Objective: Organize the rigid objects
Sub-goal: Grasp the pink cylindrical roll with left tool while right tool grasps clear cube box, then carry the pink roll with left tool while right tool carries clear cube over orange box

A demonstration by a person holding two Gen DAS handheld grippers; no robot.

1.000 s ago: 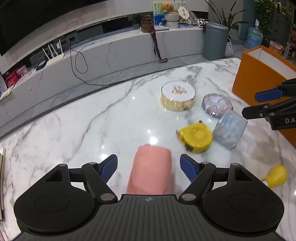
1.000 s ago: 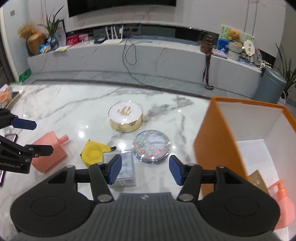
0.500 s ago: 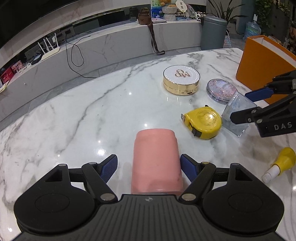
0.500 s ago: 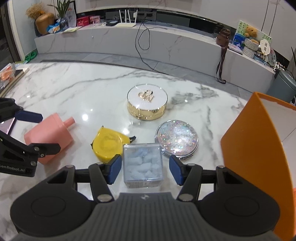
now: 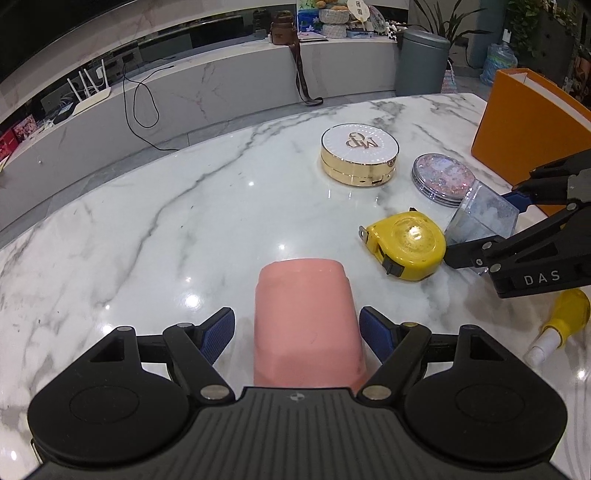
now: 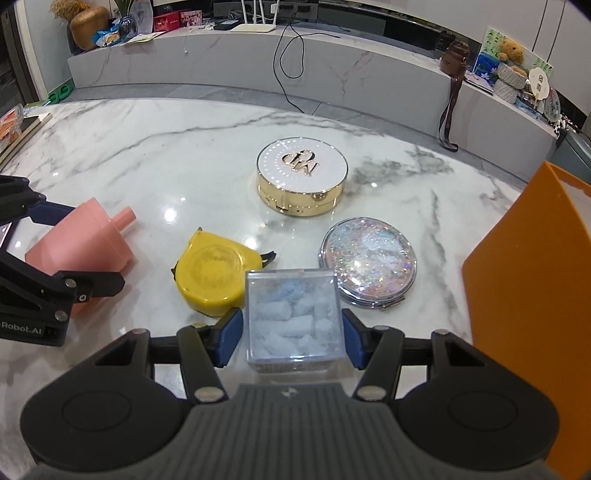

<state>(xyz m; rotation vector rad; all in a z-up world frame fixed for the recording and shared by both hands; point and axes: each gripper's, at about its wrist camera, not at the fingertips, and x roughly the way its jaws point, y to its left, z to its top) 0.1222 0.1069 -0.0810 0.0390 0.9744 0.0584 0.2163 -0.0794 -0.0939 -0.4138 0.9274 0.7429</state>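
Matte pink bottle (image 5: 308, 317) between gaping left gripper (image 5: 297, 332); clear plastic cube (image 6: 291, 317) between unclamped right gripper (image 6: 291, 338).

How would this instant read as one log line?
left gripper: open around pink plastic bottle | right gripper: open around clear plastic box | both on marble table

a home living room: marble table (image 5: 184, 206), long low media console (image 6: 258, 70) with router (image 5: 90, 94), houseplants (image 5: 443, 22)
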